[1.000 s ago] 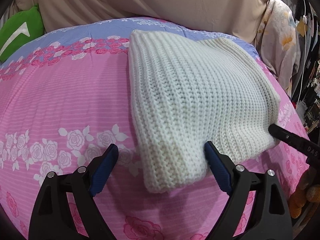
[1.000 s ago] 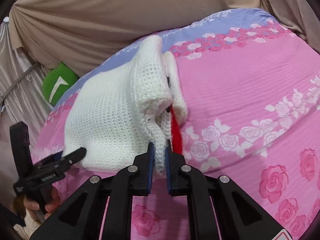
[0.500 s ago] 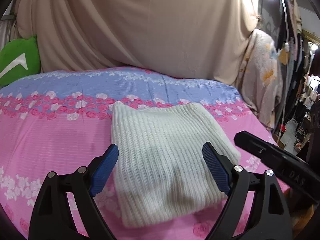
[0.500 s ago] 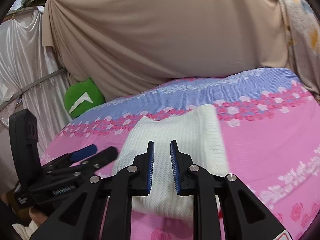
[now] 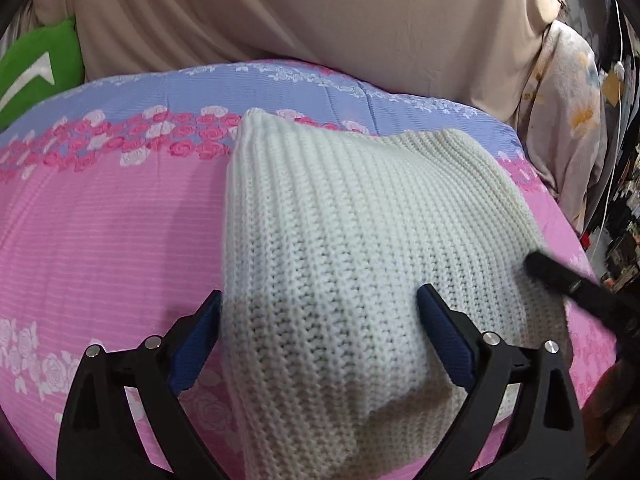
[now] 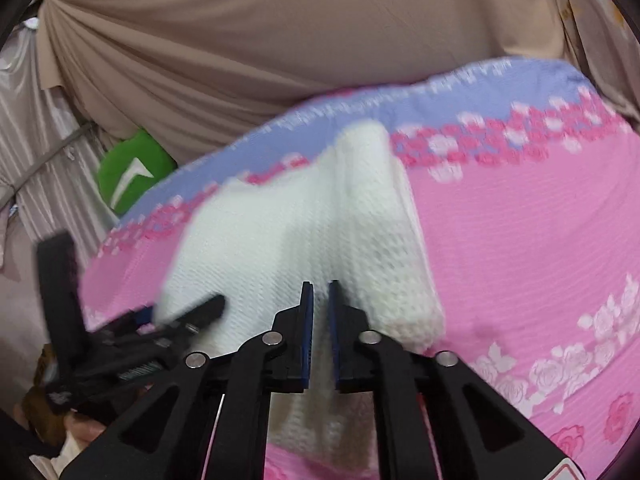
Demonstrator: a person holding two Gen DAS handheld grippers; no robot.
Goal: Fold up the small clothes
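A folded white knit sweater (image 5: pixel 360 248) lies on a pink, rose-printed bedsheet (image 5: pixel 100 240) between two hand-held grippers.

The left gripper (image 5: pixel 320 320) straddles the sweater's near edge, its blue-padded jaws spread wide and opening further, one pad just off the left side of the knit and the other above its surface, neither pressing in. In the right wrist view, the right gripper (image 6: pixel 320 312) hovers over the sweater's near right portion with its jaws narrowing to a thin gap; the blurred picture shows knit behind that gap but no fabric pinched in it. A lilac band of the sheet runs behind the garment, with a beige curtain (image 5: pixel 320 12) beyond and a green cushion (image 5: pixel 36 68) at the far left.
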